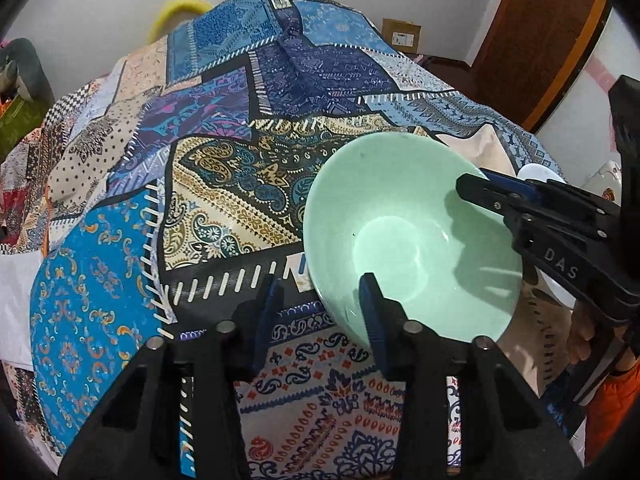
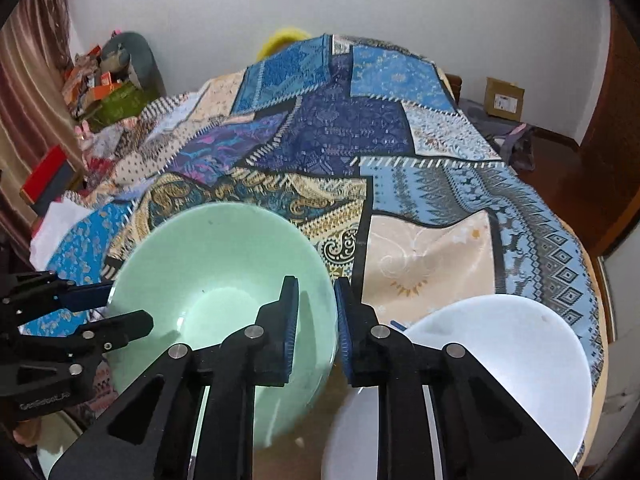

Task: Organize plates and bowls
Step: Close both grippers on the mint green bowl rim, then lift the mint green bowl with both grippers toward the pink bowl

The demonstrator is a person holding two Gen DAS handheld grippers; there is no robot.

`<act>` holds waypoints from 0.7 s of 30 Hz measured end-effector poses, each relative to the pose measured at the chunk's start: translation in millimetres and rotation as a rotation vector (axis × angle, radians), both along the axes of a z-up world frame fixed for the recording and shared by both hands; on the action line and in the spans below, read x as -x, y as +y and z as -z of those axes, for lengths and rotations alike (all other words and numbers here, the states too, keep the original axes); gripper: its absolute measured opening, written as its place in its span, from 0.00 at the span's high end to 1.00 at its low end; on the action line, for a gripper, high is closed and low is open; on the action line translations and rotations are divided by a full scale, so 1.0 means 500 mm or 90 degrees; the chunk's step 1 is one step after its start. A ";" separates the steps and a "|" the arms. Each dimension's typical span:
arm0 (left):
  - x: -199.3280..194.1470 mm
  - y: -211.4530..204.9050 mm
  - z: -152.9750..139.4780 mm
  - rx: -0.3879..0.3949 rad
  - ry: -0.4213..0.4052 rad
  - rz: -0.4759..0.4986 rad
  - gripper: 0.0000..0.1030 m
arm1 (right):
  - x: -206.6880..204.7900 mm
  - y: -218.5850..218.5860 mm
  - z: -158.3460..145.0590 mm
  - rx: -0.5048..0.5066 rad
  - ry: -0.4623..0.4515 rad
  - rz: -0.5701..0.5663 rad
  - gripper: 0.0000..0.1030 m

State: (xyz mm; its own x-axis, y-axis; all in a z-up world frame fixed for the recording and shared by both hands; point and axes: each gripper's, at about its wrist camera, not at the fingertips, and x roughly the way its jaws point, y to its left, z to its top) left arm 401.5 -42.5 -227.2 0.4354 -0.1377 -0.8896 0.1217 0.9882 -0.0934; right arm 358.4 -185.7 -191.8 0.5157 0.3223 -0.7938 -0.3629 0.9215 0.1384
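A mint-green bowl [image 1: 412, 240] [image 2: 224, 280] is over the patchwork tablecloth [image 1: 224, 184]; I cannot tell whether it rests on the cloth. My right gripper [image 2: 316, 282] [image 1: 474, 182] is shut on its right rim, one pad inside and one outside. My left gripper [image 1: 320, 280] [image 2: 116, 308] straddles the opposite rim. Its right finger [image 1: 372, 320] is inside the bowl and its left finger [image 1: 268, 308] stands apart from the wall outside, so it is open. A white bowl [image 2: 520, 344] [image 1: 536, 172] sits on the cloth just right of the green one.
The cloth covers a large table [image 2: 400, 140] that stretches away behind the bowls. A cardboard box [image 2: 504, 98] and a wooden door [image 1: 532, 40] lie beyond on the right, clutter [image 2: 100, 84] at the far left. A pale dish [image 2: 56, 440] sits low left. An orange sleeve [image 1: 616, 400] shows.
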 end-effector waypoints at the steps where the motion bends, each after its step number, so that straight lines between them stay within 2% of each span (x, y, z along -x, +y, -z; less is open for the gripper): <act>1: -0.001 0.000 0.002 0.003 0.003 0.002 0.63 | 0.000 0.002 0.001 0.000 0.000 0.000 0.84; 6: 0.002 -0.002 0.004 0.004 0.009 0.005 0.65 | 0.005 -0.003 -0.002 -0.033 0.024 -0.012 0.84; 9: 0.009 0.000 0.004 0.006 0.011 0.006 0.65 | 0.027 0.012 -0.001 -0.032 0.029 -0.035 0.84; 13: 0.019 0.008 0.011 -0.020 0.012 -0.005 0.67 | 0.054 0.029 0.007 -0.045 0.037 -0.054 0.84; 17: 0.016 0.028 0.024 -0.006 0.032 -0.020 0.75 | 0.067 0.039 0.014 -0.050 0.028 -0.045 0.84; 21: 0.023 0.029 0.022 -0.014 0.029 -0.026 0.76 | 0.065 0.035 0.007 -0.080 0.035 -0.033 0.84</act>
State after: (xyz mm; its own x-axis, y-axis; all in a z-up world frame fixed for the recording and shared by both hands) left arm 389.8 -28.2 -238.1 0.3988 -0.1011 -0.9114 0.0777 0.9941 -0.0763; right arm 325.8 -168.1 -195.3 0.4519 0.4461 -0.7725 -0.3988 0.8757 0.2724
